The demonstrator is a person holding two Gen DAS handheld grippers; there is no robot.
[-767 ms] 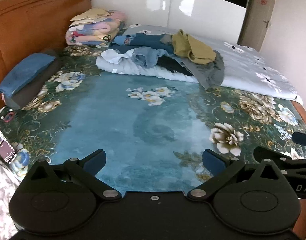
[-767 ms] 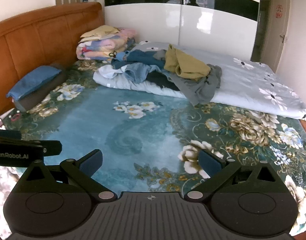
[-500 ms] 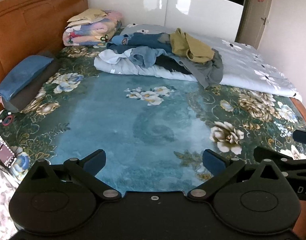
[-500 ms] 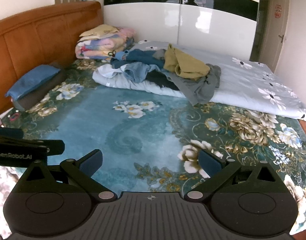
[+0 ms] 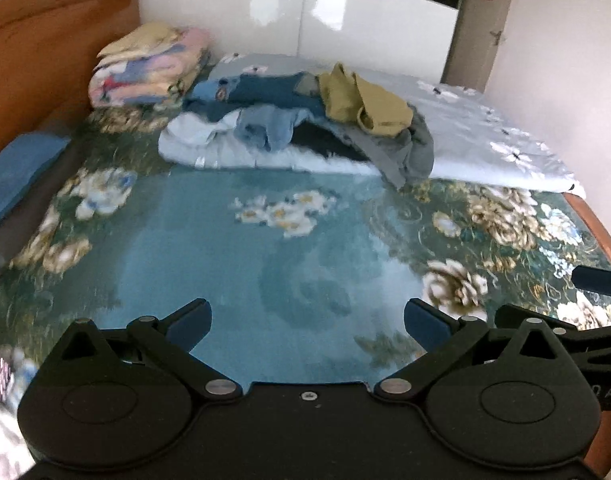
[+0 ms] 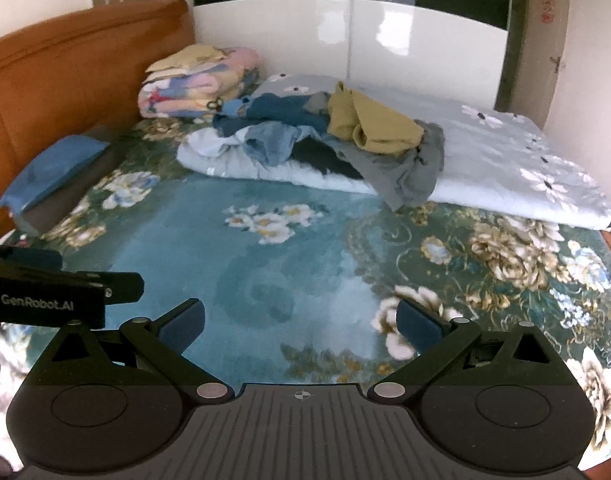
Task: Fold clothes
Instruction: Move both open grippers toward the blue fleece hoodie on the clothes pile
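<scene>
Evidently, the pile of clothes (image 6: 325,136) is heaped unfolded on the rolled edge of a pale flowered quilt (image 6: 505,168) at the far side of the bed (image 6: 265,264), where it can be sorted from one place: a mustard garment (image 6: 369,124) is draped on top, a grey garment (image 6: 409,172) trails down onto the bedspread, and blue pieces (image 6: 273,140) are tangled to the left of them. A broad stretch of teal floral bedspread is left bare between the pile and the grippers, presumably so that a garment can be spread flat there for folding. A stack of folded blankets (image 6: 197,84) is kept against the wooden headboard (image 6: 65,76), and a blue pillow (image 6: 53,168) is laid along it, both out of the working area. The left gripper (image 5: 307,326) and the right gripper (image 6: 301,320) are held side by side over the near part of the bed, well apart from the pile; the jaws of each are spread wide with nothing between them, ready, it is judged, for a first garment to be taken. Compared with the earlier frames, the pile is seen larger and lower in the left wrist view, which is now blurred, so that gripper is judged to have been carried forward toward the clothes; the clothes themselves are not seen to have been disturbed.
</scene>
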